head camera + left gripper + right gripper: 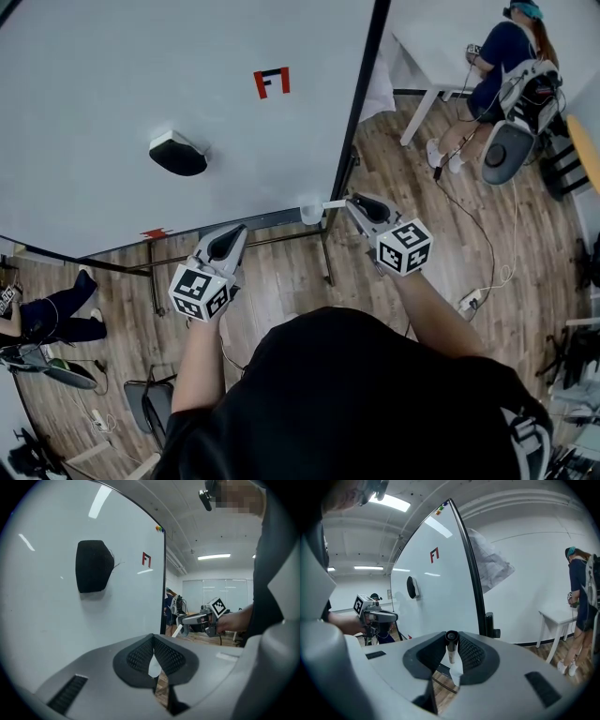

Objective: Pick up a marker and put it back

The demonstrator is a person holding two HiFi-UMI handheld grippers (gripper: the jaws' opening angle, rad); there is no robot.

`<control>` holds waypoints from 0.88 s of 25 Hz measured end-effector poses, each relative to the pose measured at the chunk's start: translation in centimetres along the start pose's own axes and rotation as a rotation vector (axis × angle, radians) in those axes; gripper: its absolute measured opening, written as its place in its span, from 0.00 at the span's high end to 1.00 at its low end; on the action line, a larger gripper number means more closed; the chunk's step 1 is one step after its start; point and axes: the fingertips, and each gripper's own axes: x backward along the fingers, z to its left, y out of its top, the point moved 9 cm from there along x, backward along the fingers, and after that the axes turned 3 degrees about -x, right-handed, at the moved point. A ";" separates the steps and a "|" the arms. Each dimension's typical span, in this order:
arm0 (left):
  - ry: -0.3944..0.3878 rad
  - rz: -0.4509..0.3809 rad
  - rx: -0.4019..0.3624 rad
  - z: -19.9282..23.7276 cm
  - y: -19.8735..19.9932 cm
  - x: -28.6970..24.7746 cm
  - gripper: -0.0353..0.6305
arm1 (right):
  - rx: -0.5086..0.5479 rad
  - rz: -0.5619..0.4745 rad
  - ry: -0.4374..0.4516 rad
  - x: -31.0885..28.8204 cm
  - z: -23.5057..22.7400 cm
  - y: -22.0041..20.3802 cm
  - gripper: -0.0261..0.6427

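A white marker point(334, 203) with a black end point(451, 636) sticks out of my right gripper point(352, 202), which is shut on it. The marker's far tip reaches a small white cup point(311, 212) at the right end of the whiteboard's ledge; I cannot tell whether they touch. In the left gripper view the same marker point(177, 630) slants down from the right gripper point(183, 620). My left gripper point(238, 232) hovers lower left of the cup, in front of the ledge. Its jaws meet at the tips point(153, 638) with nothing between them.
The whiteboard point(141, 84) carries a black eraser point(177, 154) and a red mark point(273, 82). Its black frame post point(361, 103) runs down beside the cup. A person point(506, 56) stands by a white table point(441, 47) at the back right. Cables lie on the wooden floor point(469, 244).
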 end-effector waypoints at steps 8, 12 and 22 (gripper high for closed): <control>0.009 0.002 0.009 0.0 -0.3 0.4 0.93 | 0.007 0.016 -0.008 -0.6 -0.6 -0.2 0.85; 0.029 0.008 0.014 0.2 -0.6 1.1 0.93 | 0.023 0.042 -0.003 -2.1 -0.8 -0.8 0.85; 0.073 0.016 0.025 1.0 -1.0 2.2 0.93 | 0.054 0.136 0.016 -6.3 -1.7 -3.6 0.85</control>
